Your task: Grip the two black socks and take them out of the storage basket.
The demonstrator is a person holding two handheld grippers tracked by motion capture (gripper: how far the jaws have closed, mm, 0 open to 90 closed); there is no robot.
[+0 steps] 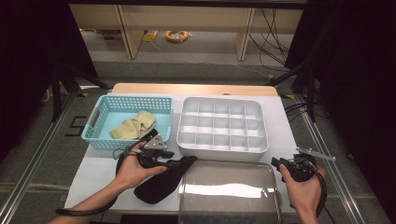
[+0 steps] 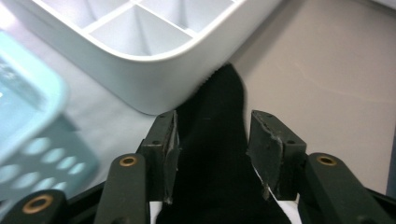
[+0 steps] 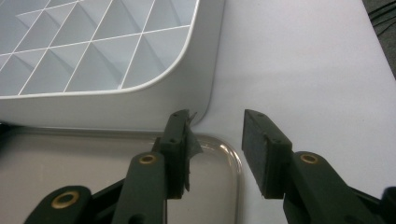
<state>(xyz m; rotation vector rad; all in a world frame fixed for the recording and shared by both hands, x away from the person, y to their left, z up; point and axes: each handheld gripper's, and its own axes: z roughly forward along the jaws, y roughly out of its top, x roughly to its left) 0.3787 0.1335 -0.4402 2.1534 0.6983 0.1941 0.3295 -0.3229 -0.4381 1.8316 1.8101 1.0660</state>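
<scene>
The black sock (image 1: 164,179) is seen lying flat near the front edge of the tabletop (image 1: 285,126), its long axis running from the front-left up to the near-left corner of the white divider tray (image 1: 222,148). The left claw (image 2: 212,149) straddles it with jaws apart, pads not pressing. The right claw (image 3: 215,154), well apart, is held open and empty at the metal tray's (image 1: 229,192) corner.

Both forearms reach in from the near edge. The left hand (image 1: 133,170) holds the left gripper (image 1: 180,163) low and pointing right, jaws apart. The right hand (image 1: 303,184) holds the right gripper (image 1: 276,163) pointing left, jaws wide apart.
</scene>
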